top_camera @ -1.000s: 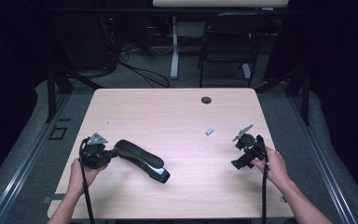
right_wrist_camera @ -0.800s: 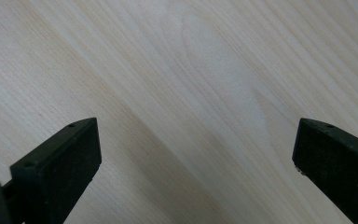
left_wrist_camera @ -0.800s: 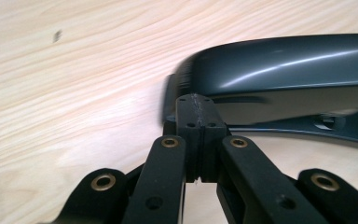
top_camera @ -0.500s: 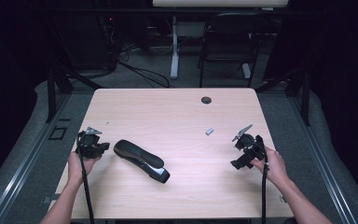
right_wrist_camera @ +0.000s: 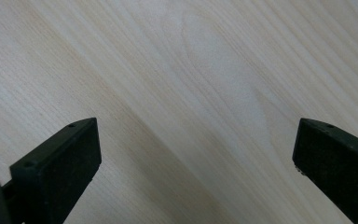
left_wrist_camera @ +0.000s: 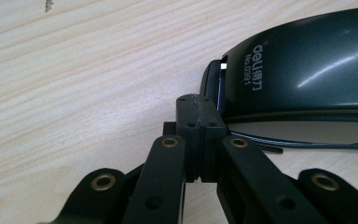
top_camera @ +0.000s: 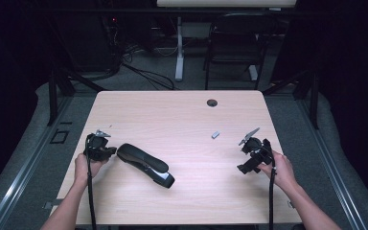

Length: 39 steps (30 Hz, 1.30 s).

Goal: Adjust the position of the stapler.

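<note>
A black stapler (top_camera: pixel 143 164) lies slantwise on the wooden table (top_camera: pixel 182 115), left of centre. Its glossy top, printed "deli No.0391", shows close up in the left gripper view (left_wrist_camera: pixel 298 65). My left gripper (top_camera: pixel 110 152) sits at the stapler's left end with its jaws pressed together and nothing between them. Its tips (left_wrist_camera: pixel 199 109) are right at the stapler's rear edge; I cannot tell whether they touch. My right gripper (top_camera: pixel 244 159) is held over the table's right side, open, with bare wood between its jaws (right_wrist_camera: pixel 193 140).
A small grey piece (top_camera: pixel 215 135) lies on the table between the stapler and the right gripper. A round dark grommet (top_camera: pixel 212 102) sits near the far edge. Beyond the table stand a chair (top_camera: pixel 232 43), cables and a dark floor.
My left gripper has drawn back a little to the left, off the stapler's end. The stapler and the right gripper have stayed where they were.
</note>
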{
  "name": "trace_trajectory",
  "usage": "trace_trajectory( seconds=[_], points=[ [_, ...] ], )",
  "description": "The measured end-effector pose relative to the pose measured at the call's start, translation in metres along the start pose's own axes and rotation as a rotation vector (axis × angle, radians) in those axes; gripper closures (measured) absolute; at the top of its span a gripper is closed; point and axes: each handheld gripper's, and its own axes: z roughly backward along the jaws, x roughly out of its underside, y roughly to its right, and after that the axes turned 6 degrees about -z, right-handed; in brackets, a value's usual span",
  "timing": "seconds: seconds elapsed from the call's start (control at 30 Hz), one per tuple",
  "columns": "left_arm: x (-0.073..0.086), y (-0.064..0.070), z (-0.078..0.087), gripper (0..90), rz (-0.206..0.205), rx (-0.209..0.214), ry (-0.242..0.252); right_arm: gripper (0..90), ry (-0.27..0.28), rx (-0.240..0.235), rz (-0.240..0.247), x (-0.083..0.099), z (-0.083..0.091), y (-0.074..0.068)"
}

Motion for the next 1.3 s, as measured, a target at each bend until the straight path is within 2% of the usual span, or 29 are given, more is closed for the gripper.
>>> trace_trajectory(
  seconds=[0.03, 0.23, 0.43, 0.5, 0.53, 0.8, 0.83, 1.1, 1.3],
  points=[
    [0.0, 0.0, 0.0, 90.0, 0.005, 0.018, -0.007, 0.4, 0.001, -0.002, 0.0, 0.0, 0.0, 0.0],
    [0.0, 0.0, -0.001, 90.0, 0.006, 0.028, -0.013, 0.4, 0.005, -0.014, -0.005, 0.0, -0.001, 0.0],
    [0.0, 0.0, 0.0, 90.0, 0.002, 0.026, -0.021, 0.4, 0.018, -0.024, -0.016, 0.001, -0.002, -0.001],
    [0.0, 0.001, 0.0, 90.0, 0.001, 0.026, -0.024, 0.4, 0.004, -0.018, -0.004, 0.0, -0.001, -0.001],
    [0.0, 0.001, 0.0, 90.0, 0.0, 0.025, -0.025, 0.4, 0.017, -0.031, -0.017, 0.0, -0.002, -0.001],
    [0.0, 0.003, 0.0, 90.0, 0.0, 0.023, -0.031, 0.4, 0.013, -0.028, -0.014, 0.0, -0.003, -0.001],
    [0.0, 0.004, 0.0, 90.0, -0.009, 0.025, -0.034, 0.4, -0.001, -0.023, -0.001, -0.001, -0.002, -0.001],
    [-0.003, 0.008, 0.0, 90.0, -0.028, 0.038, -0.043, 0.5, -0.004, -0.025, 0.001, -0.001, -0.003, 0.0],
    [-0.005, 0.013, 0.0, 90.0, -0.04, 0.049, -0.05, 0.5, 0.009, -0.032, -0.013, 0.0, -0.004, -0.001]
  ],
)
